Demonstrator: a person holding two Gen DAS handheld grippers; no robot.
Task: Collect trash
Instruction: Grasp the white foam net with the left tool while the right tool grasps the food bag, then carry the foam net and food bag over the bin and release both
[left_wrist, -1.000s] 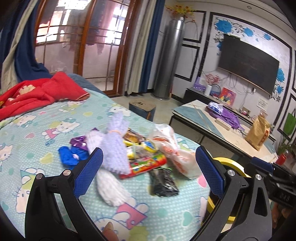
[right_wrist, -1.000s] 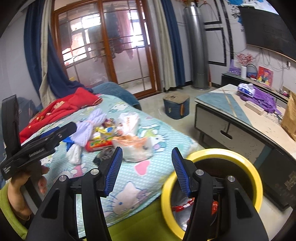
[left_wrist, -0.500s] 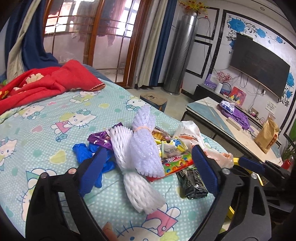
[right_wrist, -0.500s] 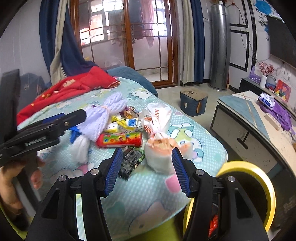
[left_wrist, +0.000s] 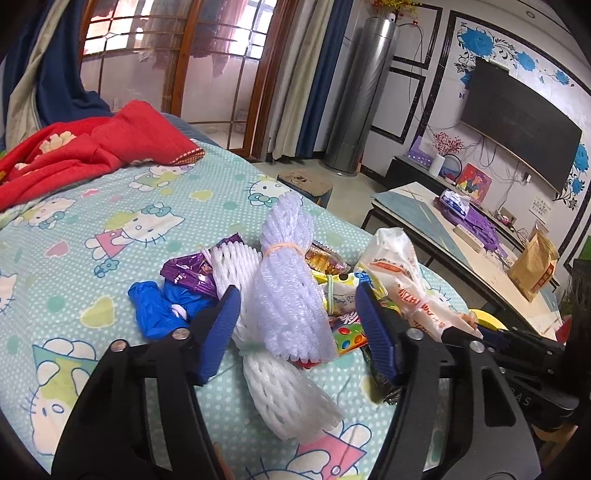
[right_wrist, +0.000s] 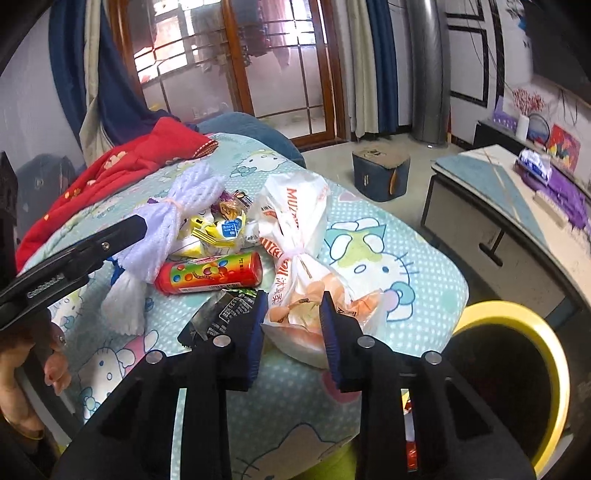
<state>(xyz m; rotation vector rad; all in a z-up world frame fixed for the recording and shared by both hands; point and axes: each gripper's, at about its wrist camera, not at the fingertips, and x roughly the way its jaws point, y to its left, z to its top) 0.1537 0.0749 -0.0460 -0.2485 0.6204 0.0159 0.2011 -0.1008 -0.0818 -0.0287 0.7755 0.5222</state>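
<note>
I am looking at a bed (left_wrist: 110, 206) covered in a mint green cartoon-cat sheet. A red blanket (left_wrist: 85, 151) is lying bunched at its far end. Near the closer edge, a pile of trash is resting: white foam fruit nets (left_wrist: 284, 306), a blue glove (left_wrist: 162, 306), a purple wrapper (left_wrist: 188, 269), a red candy tube (right_wrist: 210, 275), a black packet (right_wrist: 218, 314), yellow snack wrappers (right_wrist: 218, 230) and a tied white plastic bag (right_wrist: 306, 258).
</note>
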